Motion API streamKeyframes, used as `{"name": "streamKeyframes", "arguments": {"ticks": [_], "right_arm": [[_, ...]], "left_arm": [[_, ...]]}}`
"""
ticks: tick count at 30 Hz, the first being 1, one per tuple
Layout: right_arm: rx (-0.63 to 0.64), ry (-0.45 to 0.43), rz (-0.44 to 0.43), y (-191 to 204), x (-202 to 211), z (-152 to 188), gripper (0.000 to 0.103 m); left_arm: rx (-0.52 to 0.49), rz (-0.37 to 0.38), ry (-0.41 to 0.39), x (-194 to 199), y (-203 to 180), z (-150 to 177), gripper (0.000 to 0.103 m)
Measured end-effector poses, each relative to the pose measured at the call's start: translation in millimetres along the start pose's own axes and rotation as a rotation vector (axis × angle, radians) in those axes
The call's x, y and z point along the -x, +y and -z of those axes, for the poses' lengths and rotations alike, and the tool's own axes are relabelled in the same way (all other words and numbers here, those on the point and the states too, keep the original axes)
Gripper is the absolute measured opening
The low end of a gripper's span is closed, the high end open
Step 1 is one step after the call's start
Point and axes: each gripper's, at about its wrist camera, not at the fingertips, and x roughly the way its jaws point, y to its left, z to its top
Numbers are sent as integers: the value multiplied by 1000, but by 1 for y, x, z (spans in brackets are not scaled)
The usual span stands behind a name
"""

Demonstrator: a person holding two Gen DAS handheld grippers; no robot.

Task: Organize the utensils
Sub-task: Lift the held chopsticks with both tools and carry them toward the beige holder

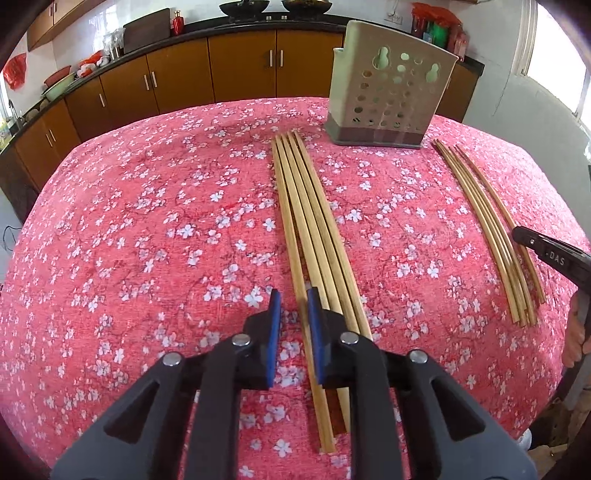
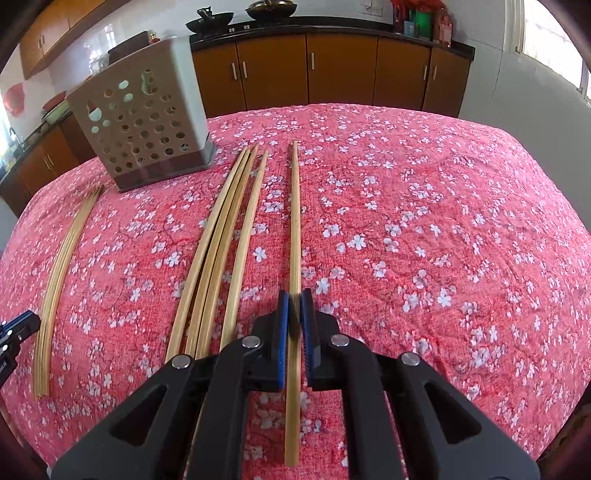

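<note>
Chopsticks lie in two groups on the red floral tablecloth (image 1: 147, 221), all running lengthwise toward the far edge where the perforated beige utensil holder (image 1: 388, 88) stands upright. A single chopstick (image 2: 294, 236) lies apart from the right-hand group of chopsticks (image 2: 225, 236), just to their right, and the right gripper (image 2: 294, 306) is clenched on it near its thick end, both blue pads pressing its sides while the tapered tip points toward the far edge. The left-hand bundle of chopsticks (image 1: 310, 221) lies packed side by side in front of the holder, and the left gripper (image 1: 293, 306) sits low over its near end with its fingers released: the leftmost stick passes through the gap between the pads, touching neither that I can see, while the right pad rests over the neighbouring sticks. Brown kitchen cabinets (image 1: 240, 62) under a dark counter run behind the table, with woks (image 1: 243, 7) on the stove.
</note>
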Motion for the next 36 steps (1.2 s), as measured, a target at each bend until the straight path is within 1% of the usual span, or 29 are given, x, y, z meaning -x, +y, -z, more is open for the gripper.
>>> {"name": "streamKeyframes", "arguments": {"ticks": [1, 2, 6, 10, 12, 15, 19, 23, 28, 34, 36], "right_arm": [[0, -2, -2, 0, 0, 1, 8], [0, -3, -5, 0, 1, 1, 8], [-3, -7, -11, -1, 1, 1, 9], [30, -17, -3, 2, 0, 2, 8], [20, -17, -13, -2, -3, -3, 8], [0, -22, 8, -11, -10, -11, 8], [-34, -44, 35, -27, -20, -22, 8], [-50, -64, 36, -32, -25, -26, 8], [-55, -68, 26, -35, -24, -26, 8], [-30, -60, 33, -32, -15, -14, 8], [-35, -59, 28, -33, -13, -11, 8]], "left_arm": [[0, -4, 3, -1, -1, 0, 17], [0, -14, 17, -4, -1, 0, 10], [13, -14, 12, -7, 3, 2, 10], [0, -31, 2, -10, 9, -3, 9], [13, -45, -8, -16, 20, -11, 9], [60, -71, -15, -27, 47, -29, 9], [89, -63, -46, -35, 69, -41, 9], [88, -39, -87, -34, 75, -36, 10], [104, -20, -90, -34, 76, -35, 10], [68, -60, -75, -25, 73, -24, 10], [58, -77, -76, -23, 72, -21, 12]]}}
